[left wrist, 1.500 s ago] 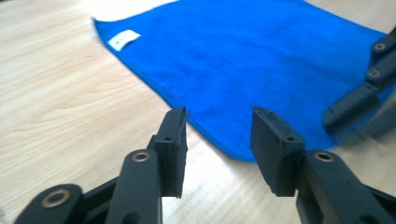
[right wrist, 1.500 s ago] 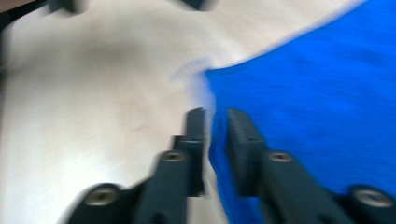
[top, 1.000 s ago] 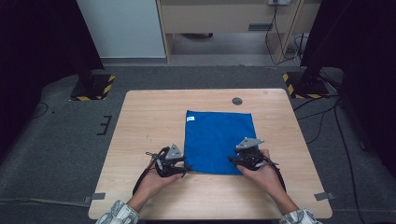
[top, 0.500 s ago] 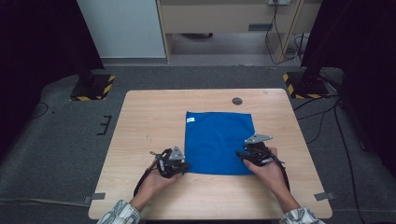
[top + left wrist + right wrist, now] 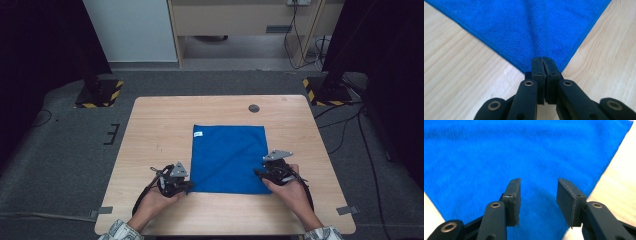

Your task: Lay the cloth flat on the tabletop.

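Observation:
A blue cloth (image 5: pixel 227 157) lies flat on the wooden table (image 5: pixel 160 130), with a small white label at its far left corner. My left gripper (image 5: pixel 189 184) sits at the cloth's near left corner; in the left gripper view its jaws are shut on that corner of the cloth (image 5: pixel 534 32), left gripper (image 5: pixel 543 60). My right gripper (image 5: pixel 258 173) hovers over the near right part of the cloth. In the right gripper view the right gripper (image 5: pixel 538 185) stands open above the blue cloth (image 5: pixel 524 152), nothing between its fingers.
A small dark round grommet (image 5: pixel 254 108) is set in the table near its far edge. Beyond the table stand black stands with yellow-black striped bases (image 5: pixel 102 95) on grey carpet, and a cabinet (image 5: pixel 240 20).
My right gripper moved a little right and forward, then came back left onto the cloth's near right corner area. The left gripper stayed at the near left corner.

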Motion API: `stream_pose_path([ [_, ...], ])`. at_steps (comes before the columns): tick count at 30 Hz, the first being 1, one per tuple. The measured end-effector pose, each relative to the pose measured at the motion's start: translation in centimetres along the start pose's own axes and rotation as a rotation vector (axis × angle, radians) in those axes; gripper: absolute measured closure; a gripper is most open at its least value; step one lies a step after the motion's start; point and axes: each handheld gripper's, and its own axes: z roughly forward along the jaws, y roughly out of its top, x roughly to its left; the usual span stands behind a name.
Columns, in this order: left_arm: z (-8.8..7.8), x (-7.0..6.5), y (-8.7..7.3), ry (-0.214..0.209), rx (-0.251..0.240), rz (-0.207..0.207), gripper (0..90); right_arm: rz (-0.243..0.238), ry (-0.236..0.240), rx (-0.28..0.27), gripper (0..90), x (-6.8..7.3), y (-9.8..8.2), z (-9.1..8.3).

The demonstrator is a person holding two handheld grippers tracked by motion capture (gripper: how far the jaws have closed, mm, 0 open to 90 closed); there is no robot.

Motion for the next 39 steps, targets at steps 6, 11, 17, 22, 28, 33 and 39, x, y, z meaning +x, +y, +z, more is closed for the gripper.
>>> stream_pose_path([
  [6, -0.5, 0.2, -0.6, -0.002, -0.013, -0.03, 78.2, -0.046, 0.003, 0.065, 54.3, 0.9, -0.8, 0.3],
  [11, -0.8, -0.3, -1.0, -0.028, -0.028, -0.037, 65.8, -0.049, 0.005, 0.061, 54.0, 0.9, -1.6, -0.2],
  [17, -0.7, -1.0, -1.1, -0.052, -0.008, -0.034, 66.8, -0.036, 0.022, 0.077, 52.5, 0.4, -2.6, -1.3],
  [22, -1.2, -0.8, -0.7, -0.03, -0.048, -0.046, 60.6, -0.035, 0.035, 0.071, 40.0, 0.1, -2.6, -1.5],
  [28, -1.8, 0.6, 0.9, 0.034, -0.126, -0.038, 36.6, -0.042, 0.076, -0.046, 21.8, 1.5, -1.0, -1.1],
  [33, -1.2, 2.2, 3.0, 0.056, -0.139, -0.04, 23.1, -0.026, 0.104, -0.084, 15.3, 2.5, 0.2, -0.2],
  [39, 0.3, 4.2, 5.7, 0.064, -0.149, -0.071, 15.0, -0.034, 0.132, -0.103, 12.2, 3.2, 1.0, 0.5],
])
